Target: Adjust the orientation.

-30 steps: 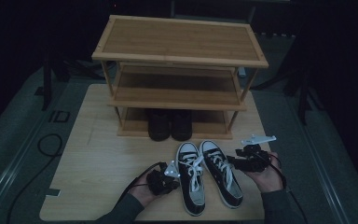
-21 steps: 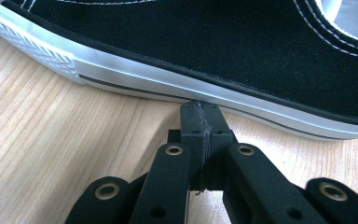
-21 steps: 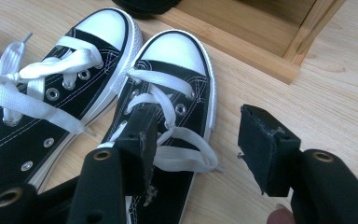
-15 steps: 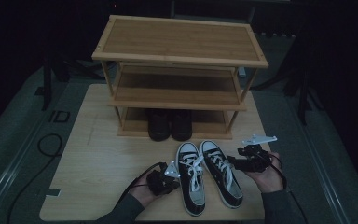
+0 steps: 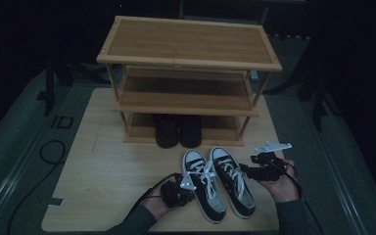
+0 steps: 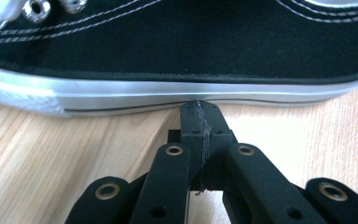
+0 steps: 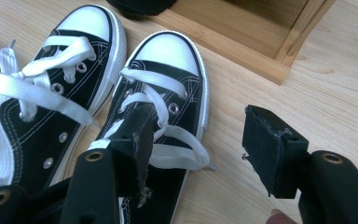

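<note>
Near the table's front edge, my right gripper (image 7: 200, 149), jaws just spread, hovers above the right black canvas sneaker with white laces (image 5: 232, 181). My left gripper (image 6: 200, 109), pressed together, touches its twin's (image 5: 203, 192) rubber sole. Light, soft uppers; I'd pinch the stiffer heel collar.

Sneakers (image 5: 219, 183): black canvas, white toe caps, white laces, white stitching, silver eyelets, pale rubber sole strip. Shoe rack (image 5: 188, 73): light wood, same tone as table (image 5: 103, 171). Dark boots (image 5: 178, 129) on bottom shelf. Gripper pads (image 7: 270, 149): plain black.
</note>
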The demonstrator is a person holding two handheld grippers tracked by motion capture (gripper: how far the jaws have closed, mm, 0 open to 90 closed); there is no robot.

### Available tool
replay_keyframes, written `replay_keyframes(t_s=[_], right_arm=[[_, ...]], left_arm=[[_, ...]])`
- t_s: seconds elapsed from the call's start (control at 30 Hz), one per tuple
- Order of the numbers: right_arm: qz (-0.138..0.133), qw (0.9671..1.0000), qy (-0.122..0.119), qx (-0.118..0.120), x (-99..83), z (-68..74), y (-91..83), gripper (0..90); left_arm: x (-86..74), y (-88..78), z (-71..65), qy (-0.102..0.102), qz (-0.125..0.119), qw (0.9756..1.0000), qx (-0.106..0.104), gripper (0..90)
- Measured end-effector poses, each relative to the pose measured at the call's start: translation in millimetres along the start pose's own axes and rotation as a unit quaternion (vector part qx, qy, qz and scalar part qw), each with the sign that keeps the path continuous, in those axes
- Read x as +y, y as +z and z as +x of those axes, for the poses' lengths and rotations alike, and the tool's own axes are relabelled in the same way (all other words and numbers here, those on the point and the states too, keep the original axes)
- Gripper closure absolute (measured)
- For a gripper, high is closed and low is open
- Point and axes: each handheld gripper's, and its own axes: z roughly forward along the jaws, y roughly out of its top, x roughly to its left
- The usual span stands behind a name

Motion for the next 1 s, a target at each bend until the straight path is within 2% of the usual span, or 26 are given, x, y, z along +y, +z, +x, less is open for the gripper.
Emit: replay_keyframes(t_s=[0.13, 0.27, 0.47, 0.57, 0.67, 0.77, 0.9, 1.0], right_arm=[[0.000, 1.0000, -0.001, 0.000, -0.4, -0.3, -0.7, 42.2], [0.000, 1.0000, 0.002, 0.004, -0.7, 1.0, -2.1, 42.2], [0.005, 0.9999, 0.002, 0.013, -0.3, 4.4, -1.7, 42.0], [0.005, 0.9998, 0.006, 0.019, 0.0, 6.2, -2.2, 40.2], [0.007, 0.9997, 0.003, 0.021, 0.2, 9.5, -3.4, 35.6], [0.012, 0.9997, -0.002, 0.020, -1.9, 12.4, -3.7, 33.8], [0.014, 0.9996, -0.007, 0.022, -5.9, 13.9, -5.3, 34.8], [0.013, 0.9994, -0.012, 0.031, -8.3, 16.2, -7.6, 40.6]], left_arm=[[2.2, 2.5, -2.9, 0.003, -0.003, 1.0000, 0.000, 90.0], [6.2, 8.8, -10.4, 0.007, -0.018, 0.9998, 0.004, 90.0], [4.5, 9.6, -12.7, 0.000, -0.028, 0.9995, 0.011, 90.0], [4.6, 8.7, -10.9, 0.006, -0.022, 0.9997, 0.006, 88.5], [2.3, 4.7, -6.5, 0.008, -0.017, 0.9998, 0.010, 85.7], [-2.5, -2.9, 0.8, -0.004, -0.022, 0.9996, 0.019, 84.4], [-10.6, -18.6, 16.6, -0.030, -0.033, 0.9981, 0.042, 80.9], [-17.0, -31.8, 29.7, -0.048, -0.036, 0.9960, 0.066, 77.1]])
